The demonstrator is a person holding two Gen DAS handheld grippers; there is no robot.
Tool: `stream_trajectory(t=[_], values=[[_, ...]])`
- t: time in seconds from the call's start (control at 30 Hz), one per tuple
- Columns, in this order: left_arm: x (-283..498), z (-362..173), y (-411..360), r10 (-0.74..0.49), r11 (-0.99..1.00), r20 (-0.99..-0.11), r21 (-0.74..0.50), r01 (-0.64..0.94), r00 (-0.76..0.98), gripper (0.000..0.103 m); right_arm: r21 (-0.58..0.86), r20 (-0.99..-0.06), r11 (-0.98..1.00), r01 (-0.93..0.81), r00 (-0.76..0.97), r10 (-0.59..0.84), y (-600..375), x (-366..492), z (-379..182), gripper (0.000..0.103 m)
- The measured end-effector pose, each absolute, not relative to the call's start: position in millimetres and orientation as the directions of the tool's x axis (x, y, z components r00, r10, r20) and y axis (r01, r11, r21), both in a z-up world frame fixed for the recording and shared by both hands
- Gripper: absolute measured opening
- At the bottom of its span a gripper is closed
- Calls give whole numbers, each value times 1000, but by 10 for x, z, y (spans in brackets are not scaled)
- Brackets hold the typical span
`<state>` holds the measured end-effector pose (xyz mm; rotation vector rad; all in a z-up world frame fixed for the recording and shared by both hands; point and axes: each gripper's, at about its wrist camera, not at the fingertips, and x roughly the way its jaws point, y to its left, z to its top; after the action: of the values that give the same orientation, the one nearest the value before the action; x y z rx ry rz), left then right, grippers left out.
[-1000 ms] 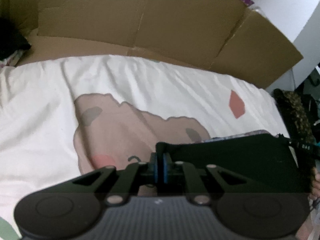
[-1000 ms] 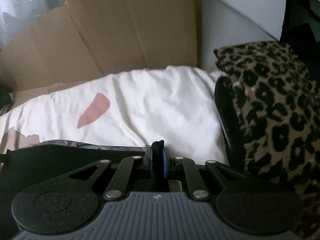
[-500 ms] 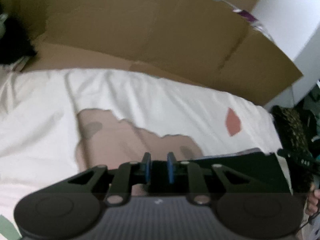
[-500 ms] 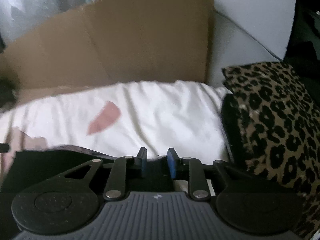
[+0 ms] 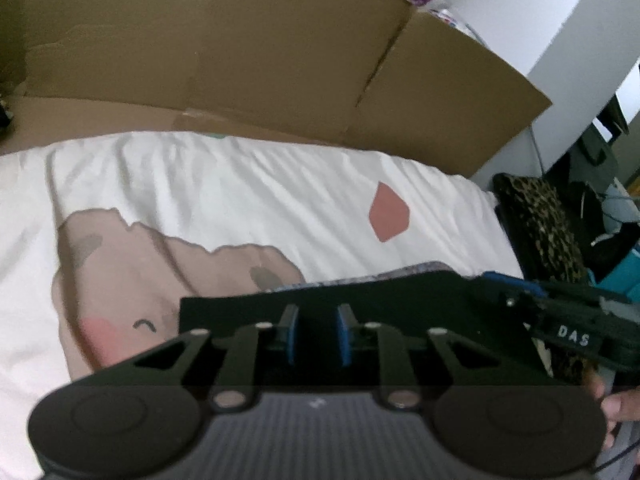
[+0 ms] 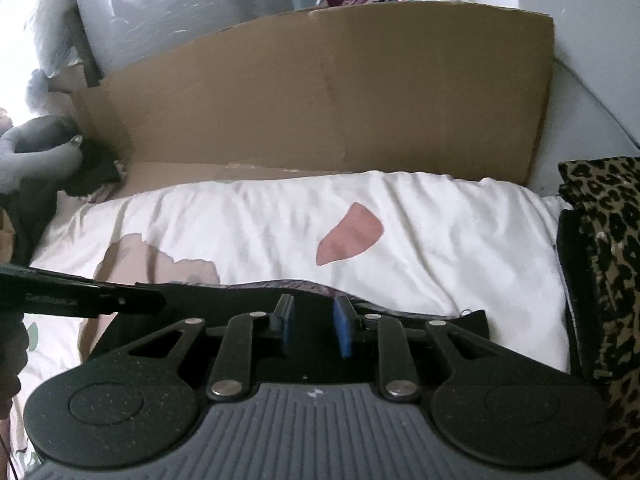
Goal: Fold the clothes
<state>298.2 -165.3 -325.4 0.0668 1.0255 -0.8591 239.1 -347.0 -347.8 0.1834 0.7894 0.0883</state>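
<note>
A black folded garment (image 5: pixel 404 304) with a patterned layer showing at its far edge lies flat on the white bedsheet (image 5: pixel 248 184). My left gripper (image 5: pixel 316 332) is open just above the garment's near left part, nothing between its blue pads. In the right wrist view the same garment (image 6: pixel 224 300) lies under my right gripper (image 6: pixel 314 326), which is also open and holds nothing. The right gripper (image 5: pixel 516 286) shows at the garment's right edge in the left wrist view, and the left gripper's side (image 6: pixel 80 300) shows at the left in the right wrist view.
A flattened cardboard wall (image 5: pixel 248 60) stands behind the bed. A leopard-print cushion (image 6: pixel 608 240) lies at the bed's right end. Dark and grey clothing (image 6: pixel 36 152) is piled at the far left. The sheet carries a pink cartoon print (image 5: pixel 132 268) and a red patch (image 6: pixel 348 232).
Both grippers were shut on the black garment's near edge a second ago; both have opened and let it go, and it now rests flat on the sheet. Both have drawn slightly back.
</note>
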Motion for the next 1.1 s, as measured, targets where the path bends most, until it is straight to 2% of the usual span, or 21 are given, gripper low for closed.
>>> stream_trajectory(t=[0.2,0.33,0.4,0.67,1.1], values=[[2799,-3284,-1806,-597,652,-763,-283,703,247,21,171,-695,985,-2,709,122,-3318,2378,-3493,23],[2787,-3394,-1853,-588,650,-765,-256,716,261,24,185,-722,983,10,680,129,-3241,2441,-3584,23],[2786,-3456,-1870,-583,647,-767,-241,723,266,24,146,-736,989,-5,668,112,-3182,2482,-3657,24],[2805,-3584,-1838,-600,641,-755,-254,725,266,24,113,-757,993,-43,643,114,-3172,2584,-3834,23],[2782,-3505,-1872,-588,628,-770,-239,740,250,28,103,-755,991,-85,641,134,-3182,2589,-3893,24]])
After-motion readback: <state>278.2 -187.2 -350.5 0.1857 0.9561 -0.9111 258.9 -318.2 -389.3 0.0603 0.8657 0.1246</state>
